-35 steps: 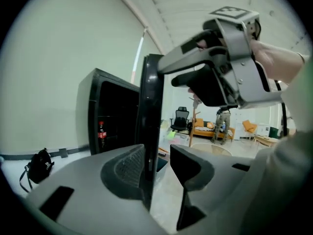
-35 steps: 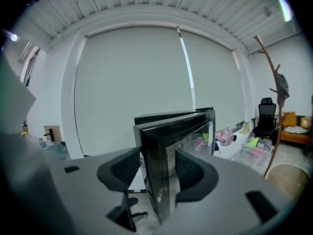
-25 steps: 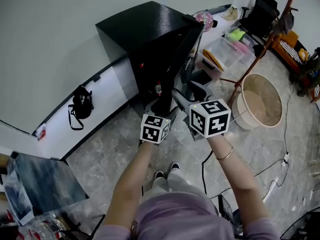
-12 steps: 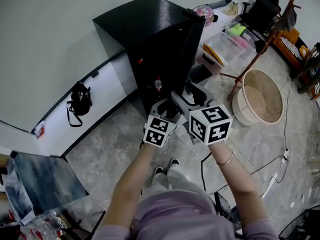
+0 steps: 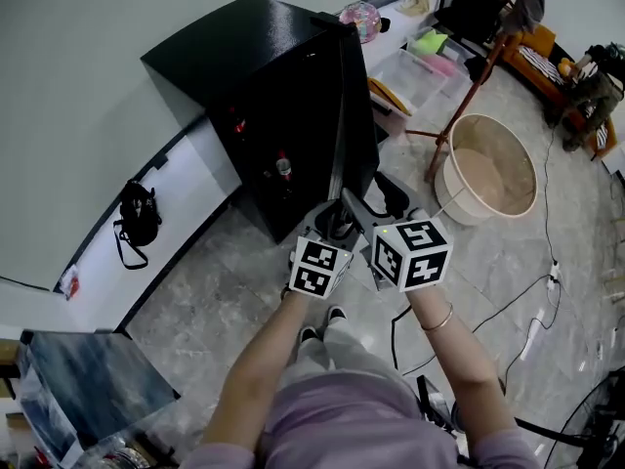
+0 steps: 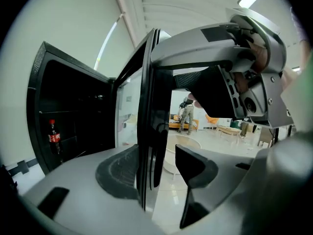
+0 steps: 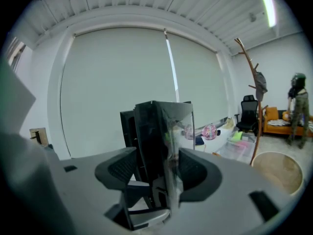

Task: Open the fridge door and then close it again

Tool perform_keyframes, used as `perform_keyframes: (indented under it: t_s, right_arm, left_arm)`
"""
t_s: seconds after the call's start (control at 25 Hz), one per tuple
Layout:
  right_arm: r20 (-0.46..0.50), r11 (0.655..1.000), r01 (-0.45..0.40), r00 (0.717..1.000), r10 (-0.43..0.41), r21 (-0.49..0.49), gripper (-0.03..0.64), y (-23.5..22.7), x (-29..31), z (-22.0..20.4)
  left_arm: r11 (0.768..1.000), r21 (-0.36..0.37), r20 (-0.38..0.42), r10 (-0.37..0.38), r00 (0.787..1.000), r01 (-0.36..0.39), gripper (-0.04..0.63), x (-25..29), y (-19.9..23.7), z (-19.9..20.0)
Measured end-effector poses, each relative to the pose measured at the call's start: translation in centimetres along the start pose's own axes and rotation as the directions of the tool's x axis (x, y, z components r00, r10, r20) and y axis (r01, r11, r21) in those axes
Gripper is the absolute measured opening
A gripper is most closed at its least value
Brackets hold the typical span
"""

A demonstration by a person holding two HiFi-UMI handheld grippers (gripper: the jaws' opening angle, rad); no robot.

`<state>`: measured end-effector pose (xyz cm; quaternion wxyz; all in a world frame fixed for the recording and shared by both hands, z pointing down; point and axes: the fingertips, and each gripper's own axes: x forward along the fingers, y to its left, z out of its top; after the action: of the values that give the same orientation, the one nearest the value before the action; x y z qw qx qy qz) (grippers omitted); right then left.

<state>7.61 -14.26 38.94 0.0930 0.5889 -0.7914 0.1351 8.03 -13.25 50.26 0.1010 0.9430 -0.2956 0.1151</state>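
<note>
Your left tool: jaws were spread, just narrowing, fridge door edge between them, unpinched. Right tool: jaws were spread, just widening, same edge between. Door stood wide; opening looked done. Next, you needed to push it shut.

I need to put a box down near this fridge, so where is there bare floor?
Bare floor lies left of the fridge, between it and the black bag by the wall. Right of the fridge it is crowded: plastic boxes, a coat stand, a round tub, and a cable on the floor past it.
</note>
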Motion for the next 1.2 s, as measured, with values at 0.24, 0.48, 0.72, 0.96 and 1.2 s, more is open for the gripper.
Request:
perform_keyframes:
  t_s: [0.24,0.48,0.72,0.96,1.2]
  right_arm:
    - [0.005,0.995,0.095,0.995,-0.095,-0.013,0.275,-2.7,-1.0,-0.3]
    - [0.001,0.979,0.2,0.98,-0.2,-0.042,0.239,-6.8,-2.4,-0.7]
    - [-0.001,0.969,0.24,0.971,-0.24,-0.064,0.225,-10.0,-3.4,-0.7]
    - [0.019,0.965,0.251,0.968,-0.251,-0.069,0.218,-11.6,-3.8,-0.5]
    - [0.026,0.959,0.275,0.962,-0.274,-0.067,0.216,-13.3,-4.0,-0.7]
  left_arm:
    - [0.997,0.011,-0.013,-0.077,0.997,0.077,0.222,2.3,-3.4,0.2]
    - [0.988,0.012,-0.028,-0.153,0.988,0.153,0.222,4.6,-6.1,0.6]
    - [0.98,0.007,-0.044,-0.199,0.979,0.199,0.21,5.6,-7.5,0.6]
    - [0.984,-0.023,-0.049,-0.177,0.983,0.176,0.192,4.7,-6.1,0.3]
    - [0.989,-0.052,-0.026,-0.141,0.99,0.14,0.15,3.7,-4.0,1.0]
